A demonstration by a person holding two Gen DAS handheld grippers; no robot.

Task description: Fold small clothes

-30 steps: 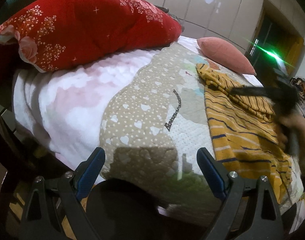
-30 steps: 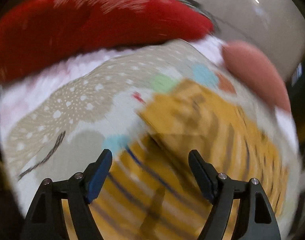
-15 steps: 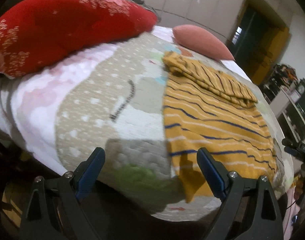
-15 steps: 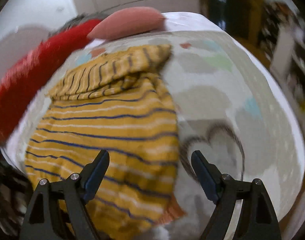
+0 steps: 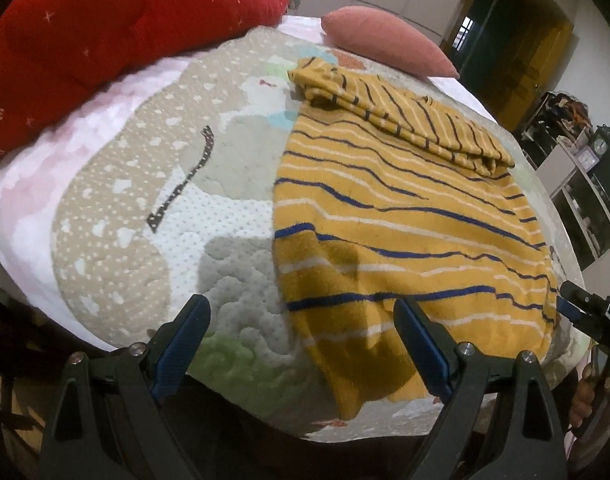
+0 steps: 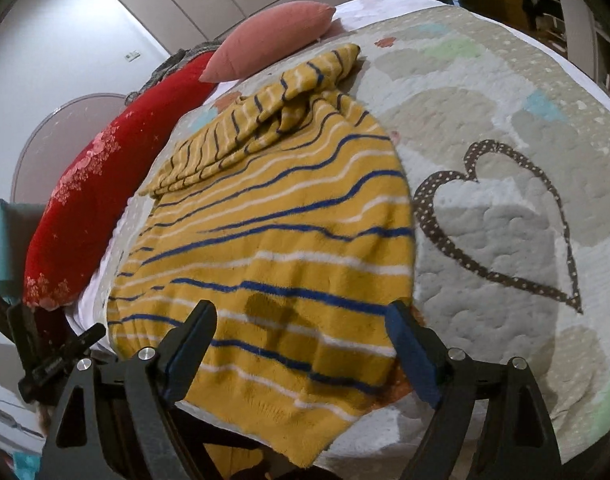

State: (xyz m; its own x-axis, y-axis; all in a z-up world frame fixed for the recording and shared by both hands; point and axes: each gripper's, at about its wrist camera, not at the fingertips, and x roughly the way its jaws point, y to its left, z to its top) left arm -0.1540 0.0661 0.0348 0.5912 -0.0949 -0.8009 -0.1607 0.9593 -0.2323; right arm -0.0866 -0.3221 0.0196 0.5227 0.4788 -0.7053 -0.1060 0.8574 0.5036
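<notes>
Fuzzy striped garment [image 6: 273, 240] (mustard, flat)

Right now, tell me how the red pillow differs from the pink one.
The red pillow is deep red with a pale floral and star print; the pink pillow is plain salmon pink. The red pillow looks much bigger and bulkier, the pink pillow slimmer, ending in a point. The red pillow lies along the bed's side, the pink pillow at its far end. Both rest on the bed, untouched by either gripper.
</notes>
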